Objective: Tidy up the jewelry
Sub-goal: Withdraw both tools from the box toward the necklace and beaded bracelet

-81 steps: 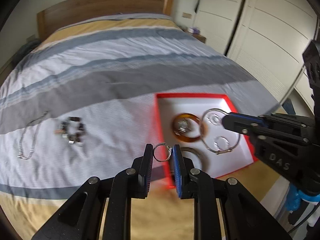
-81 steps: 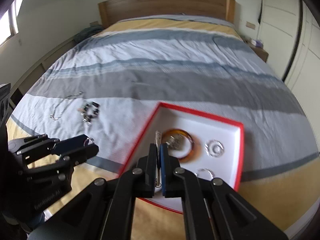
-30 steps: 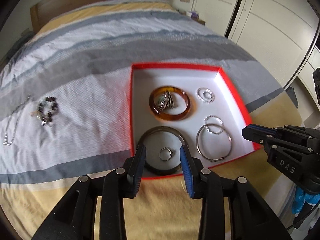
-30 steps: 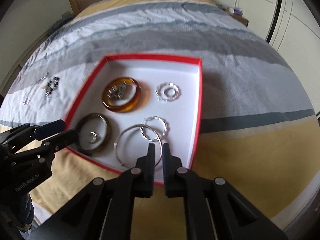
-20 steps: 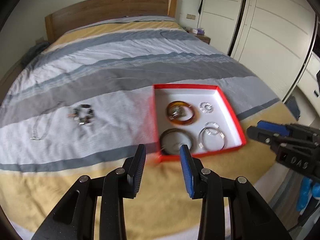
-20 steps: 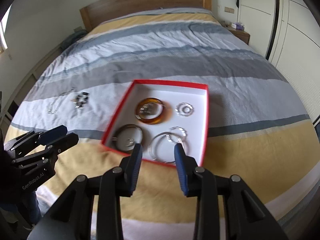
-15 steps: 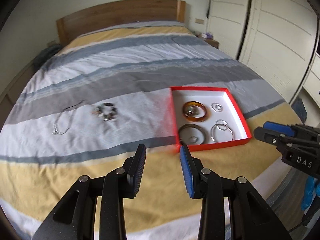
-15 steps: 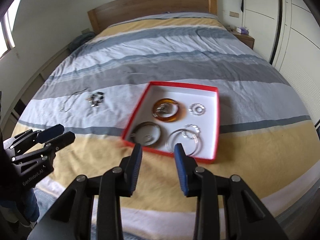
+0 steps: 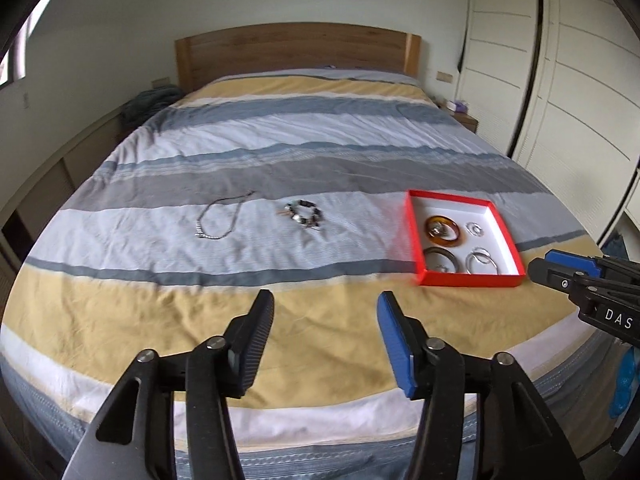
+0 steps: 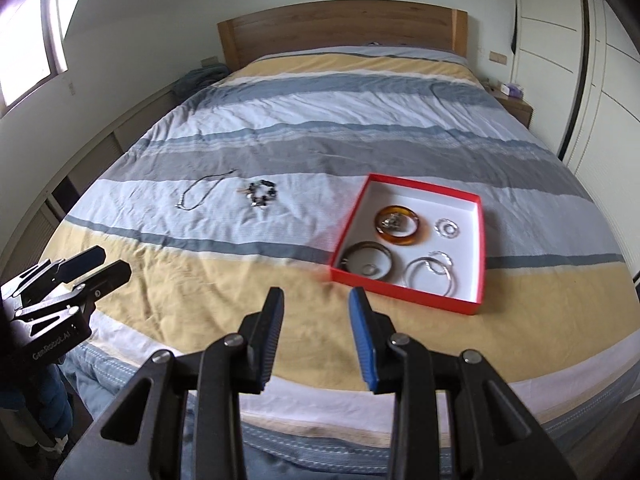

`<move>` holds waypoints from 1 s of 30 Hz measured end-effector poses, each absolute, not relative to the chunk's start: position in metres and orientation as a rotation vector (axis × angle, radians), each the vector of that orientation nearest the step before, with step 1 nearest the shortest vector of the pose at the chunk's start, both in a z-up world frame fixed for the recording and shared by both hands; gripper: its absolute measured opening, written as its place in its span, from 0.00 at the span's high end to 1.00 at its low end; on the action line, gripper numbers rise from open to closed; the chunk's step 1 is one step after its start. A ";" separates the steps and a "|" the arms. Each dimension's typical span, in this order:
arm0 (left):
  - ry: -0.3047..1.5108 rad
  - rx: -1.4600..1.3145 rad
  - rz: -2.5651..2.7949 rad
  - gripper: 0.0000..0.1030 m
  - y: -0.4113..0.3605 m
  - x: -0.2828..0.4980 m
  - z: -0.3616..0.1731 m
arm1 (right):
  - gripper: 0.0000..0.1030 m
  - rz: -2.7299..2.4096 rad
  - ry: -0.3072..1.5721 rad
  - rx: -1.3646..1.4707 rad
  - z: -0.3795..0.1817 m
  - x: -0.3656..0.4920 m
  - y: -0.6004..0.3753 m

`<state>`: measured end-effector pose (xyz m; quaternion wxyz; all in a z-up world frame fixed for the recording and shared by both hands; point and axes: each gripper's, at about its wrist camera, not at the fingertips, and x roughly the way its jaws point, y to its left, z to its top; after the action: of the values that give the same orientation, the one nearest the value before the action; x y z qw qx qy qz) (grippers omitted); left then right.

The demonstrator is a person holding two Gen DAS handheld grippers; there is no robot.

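Inside red box [image 10: 479, 248]: amber bangle [image 10: 401, 221], dark bangle [image 10: 368, 260], silver hoops [image 10: 433, 277].

This is a bedroom in a home: a wide bed [image 9: 320, 184] under a striped yellow, grey and white cover fills the middle of both views, with a wooden headboard [image 9: 296, 54] against the pale wall at 12 o'clock. Tall white wardrobe doors [image 9: 560, 80] run along the side at 2 o'clock, with a small wooden nightstand [image 10: 516, 106] beside the bed there. A window [image 10: 28, 44] lets in daylight at 10 o'clock.
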<state>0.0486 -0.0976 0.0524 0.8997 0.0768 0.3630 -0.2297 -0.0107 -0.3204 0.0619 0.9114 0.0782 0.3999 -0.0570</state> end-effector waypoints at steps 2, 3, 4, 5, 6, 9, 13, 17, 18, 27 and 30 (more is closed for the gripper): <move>0.734 0.145 -0.459 0.44 -0.084 0.048 0.056 | 0.64 -0.109 0.823 0.146 0.065 -0.008 -0.310; 0.726 0.139 -0.453 0.44 -0.079 0.048 0.058 | 0.63 -0.104 0.822 0.141 0.066 -0.007 -0.306; 0.718 0.134 -0.447 0.43 -0.074 0.047 0.060 | 0.63 -0.099 0.822 0.137 0.067 -0.006 -0.302; 0.713 0.132 -0.442 0.42 -0.071 0.047 0.060 | 0.63 -0.094 0.821 0.134 0.068 -0.004 -0.298; 0.707 0.130 -0.438 0.41 -0.068 0.047 0.061 | 0.63 -0.089 0.820 0.129 0.070 -0.003 -0.294; 0.702 0.115 -0.435 0.40 -0.058 0.048 0.064 | 0.62 -0.080 0.816 0.115 0.073 -0.002 -0.282; 0.693 0.107 -0.434 0.39 -0.050 0.048 0.066 | 0.62 -0.078 0.814 0.107 0.077 -0.003 -0.273; 0.686 0.106 -0.435 0.38 -0.046 0.046 0.066 | 0.61 -0.076 0.814 0.103 0.078 -0.003 -0.268; 0.686 0.106 -0.435 0.37 -0.045 0.047 0.066 | 0.61 -0.075 0.815 0.100 0.078 -0.003 -0.267; 0.704 0.100 -0.396 0.33 -0.029 0.067 0.059 | 0.55 -0.051 0.834 0.094 0.072 0.015 -0.258; 0.713 0.088 -0.377 0.33 -0.023 0.073 0.053 | 0.55 -0.047 0.842 0.105 0.066 0.020 -0.258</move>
<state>0.0733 -0.0229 0.0529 0.9189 0.0428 0.3468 -0.1834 0.0202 -0.2584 0.0662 0.9110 0.0511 0.4086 -0.0228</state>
